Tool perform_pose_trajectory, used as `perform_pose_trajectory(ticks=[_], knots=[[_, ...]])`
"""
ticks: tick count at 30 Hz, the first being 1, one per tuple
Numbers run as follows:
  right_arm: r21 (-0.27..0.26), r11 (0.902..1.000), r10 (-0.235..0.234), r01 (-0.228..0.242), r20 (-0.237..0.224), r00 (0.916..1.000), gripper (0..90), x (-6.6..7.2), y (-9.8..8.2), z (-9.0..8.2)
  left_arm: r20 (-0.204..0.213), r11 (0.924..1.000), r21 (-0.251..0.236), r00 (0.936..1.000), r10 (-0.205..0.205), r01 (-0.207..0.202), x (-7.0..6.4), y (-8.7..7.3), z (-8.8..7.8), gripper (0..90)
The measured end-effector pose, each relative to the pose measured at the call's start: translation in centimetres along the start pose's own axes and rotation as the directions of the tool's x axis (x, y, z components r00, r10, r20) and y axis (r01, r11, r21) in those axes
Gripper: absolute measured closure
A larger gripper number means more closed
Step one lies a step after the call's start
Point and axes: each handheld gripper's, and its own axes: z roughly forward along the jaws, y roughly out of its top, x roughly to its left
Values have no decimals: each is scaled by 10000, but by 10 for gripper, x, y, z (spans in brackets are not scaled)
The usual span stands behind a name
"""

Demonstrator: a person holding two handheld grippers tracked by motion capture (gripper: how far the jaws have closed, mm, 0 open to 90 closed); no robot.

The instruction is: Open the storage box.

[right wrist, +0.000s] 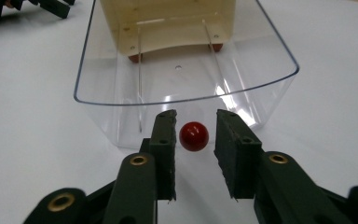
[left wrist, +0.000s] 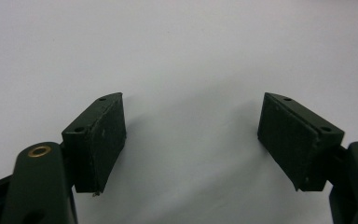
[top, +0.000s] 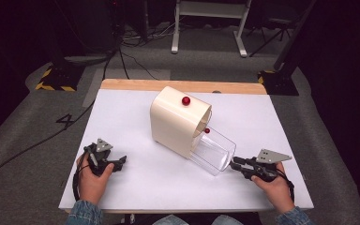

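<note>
The red knob (right wrist: 194,136) of the clear drawer (right wrist: 186,70) is being straddled, ungripped, by the parted right gripper (right wrist: 195,140), left gripper (left wrist: 191,135) being held released, so slipping off is being risked.

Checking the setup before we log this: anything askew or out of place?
The clear drawer sticks out of the cream box, pulled partway out, with the right gripper at its red knob. The box sits at an angle to the table edges. No spills or damage.
</note>
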Motion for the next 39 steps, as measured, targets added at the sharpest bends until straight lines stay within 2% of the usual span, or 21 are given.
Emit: perform_pose_trajectory(ticks=[5,8,18,24,35,39], knots=[[-352,9994,10,-8,76,10000,639,1,9,-9,-1,10000,-5,10000,-1,1,0,0,0,237],[-572,9983,-68,77,155,9999,594,2,23,-13,-5,10000,-6,10000,4,-4,0,0,0,237],[-758,9961,-442,446,72,9990,581,7,57,-11,-9,10000,-4,10000,0,0,0,0,0,237],[-845,9952,-499,495,-30,9987,568,9,76,-3,2,10000,-9,10000,-4,4,0,0,0,237],[-1058,9943,85,-107,-213,9997,522,2,98,22,4,10000,4,10000,-3,3,0,0,0,236],[-1054,9944,-45,9,-337,9994,535,2,105,35,3,10000,-9,10000,-4,4,0,0,0,237]])
